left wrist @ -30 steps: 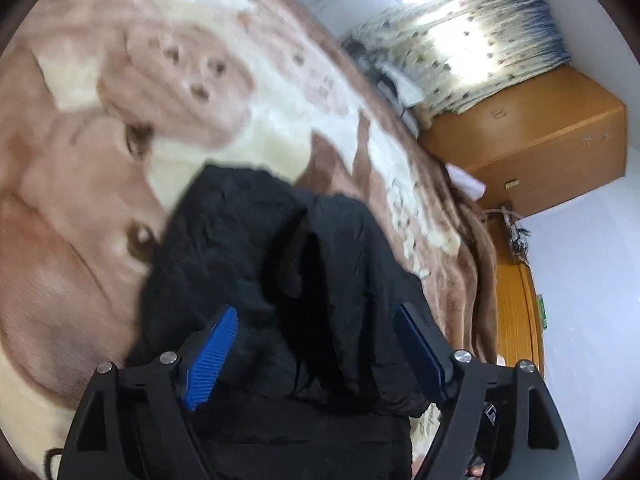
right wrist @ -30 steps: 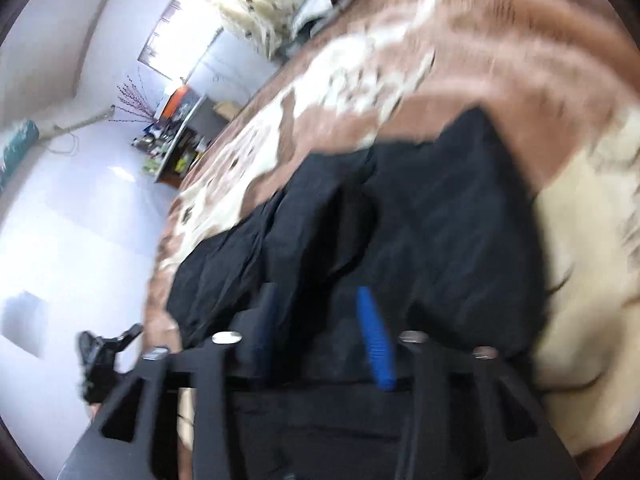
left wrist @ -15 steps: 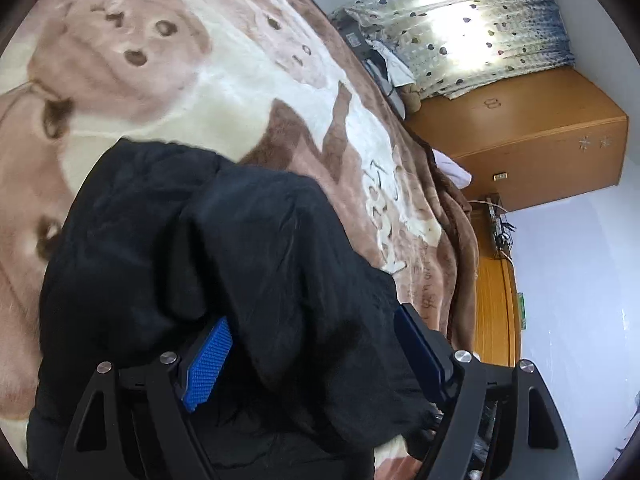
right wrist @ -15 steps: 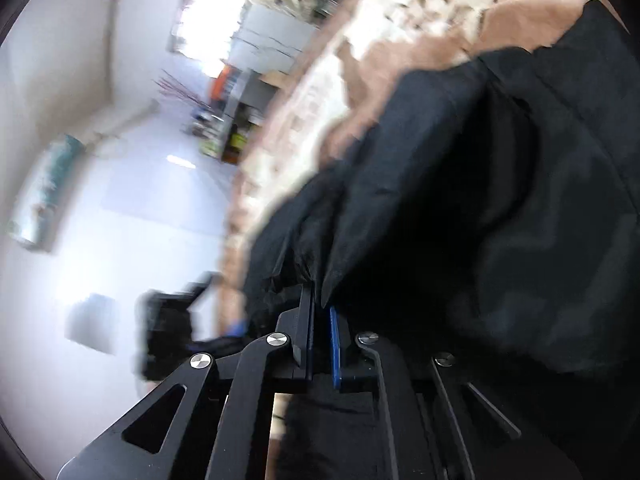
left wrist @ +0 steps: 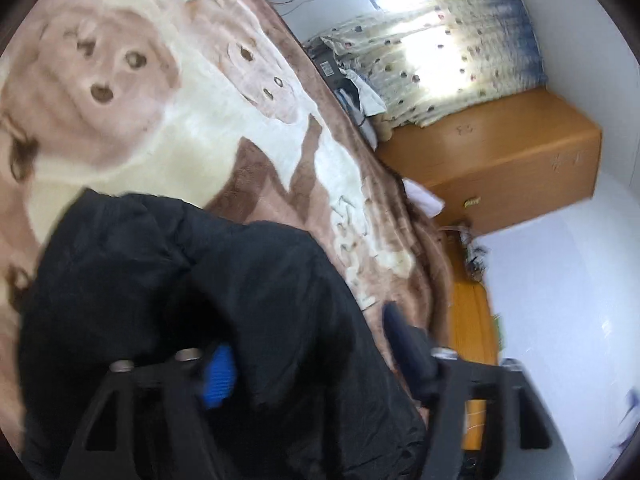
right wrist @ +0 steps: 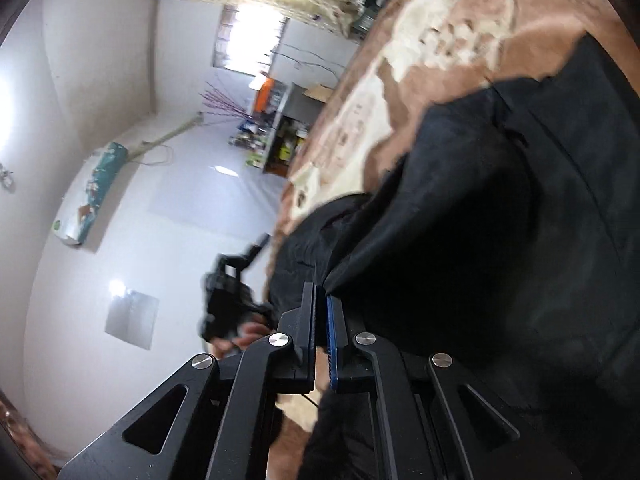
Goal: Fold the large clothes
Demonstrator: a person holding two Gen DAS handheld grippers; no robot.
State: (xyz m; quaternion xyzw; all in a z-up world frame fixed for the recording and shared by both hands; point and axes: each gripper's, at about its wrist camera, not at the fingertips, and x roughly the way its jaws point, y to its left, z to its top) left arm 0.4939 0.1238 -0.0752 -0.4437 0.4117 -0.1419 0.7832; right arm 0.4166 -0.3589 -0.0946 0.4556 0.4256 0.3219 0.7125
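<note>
Since the earlier frames, the black garment (left wrist: 224, 300) is bunching higher on the dog-print blanket (left wrist: 168, 132).

The right gripper (right wrist: 321, 332) is clamping a pinched fold of it. The left gripper (left wrist: 304, 356) has just been closing, with fabric filling the gap; whether its blurred pads (left wrist: 218, 376) are pressing cannot be told. No writing is reading legibly. Shelf (right wrist: 280, 140) contents are lying too small to identify.

a home bedroom, it seems: a plush bear-print blanket (left wrist: 208, 128) covers a bed, with a wooden wardrobe (left wrist: 500, 160) and dotted curtain (left wrist: 452, 52) at the far wall.
</note>
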